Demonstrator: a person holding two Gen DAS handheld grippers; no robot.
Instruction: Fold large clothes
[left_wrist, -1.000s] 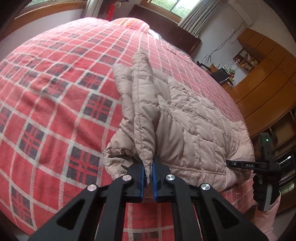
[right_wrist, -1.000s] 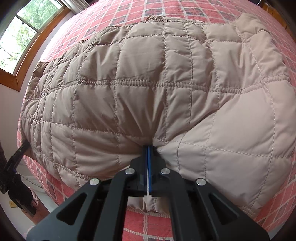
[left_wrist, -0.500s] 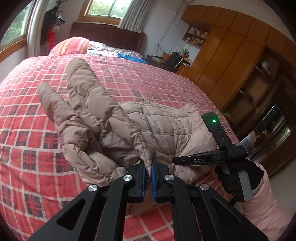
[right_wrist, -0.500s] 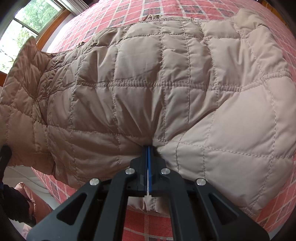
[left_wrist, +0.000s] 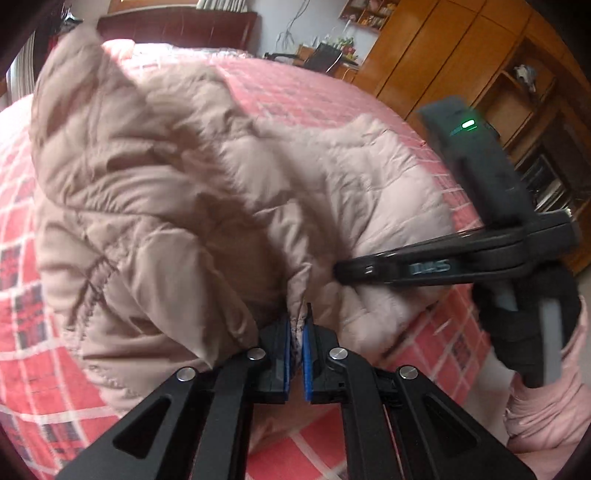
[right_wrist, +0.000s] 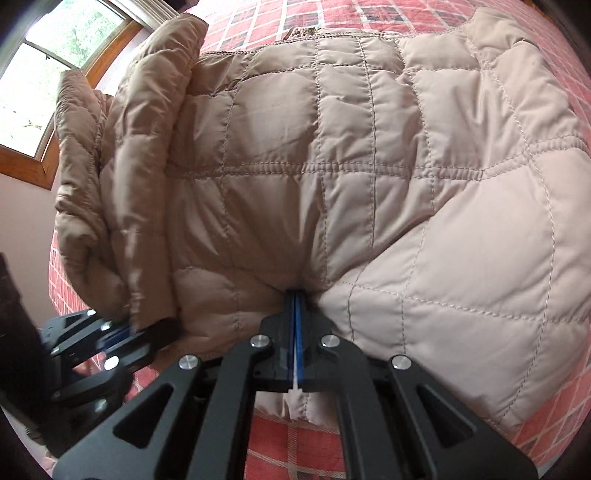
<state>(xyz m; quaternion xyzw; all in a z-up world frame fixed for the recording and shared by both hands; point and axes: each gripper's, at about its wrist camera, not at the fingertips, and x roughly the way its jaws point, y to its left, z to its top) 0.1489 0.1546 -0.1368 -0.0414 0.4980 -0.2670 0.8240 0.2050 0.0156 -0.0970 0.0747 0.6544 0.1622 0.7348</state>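
With the beige quilted puffer jacket lying on the red plaid bed, the right gripper pinches its hem as an anchor while the left gripper, clamped on what seems a sleeve edge (blurred), should carry that side flat across.
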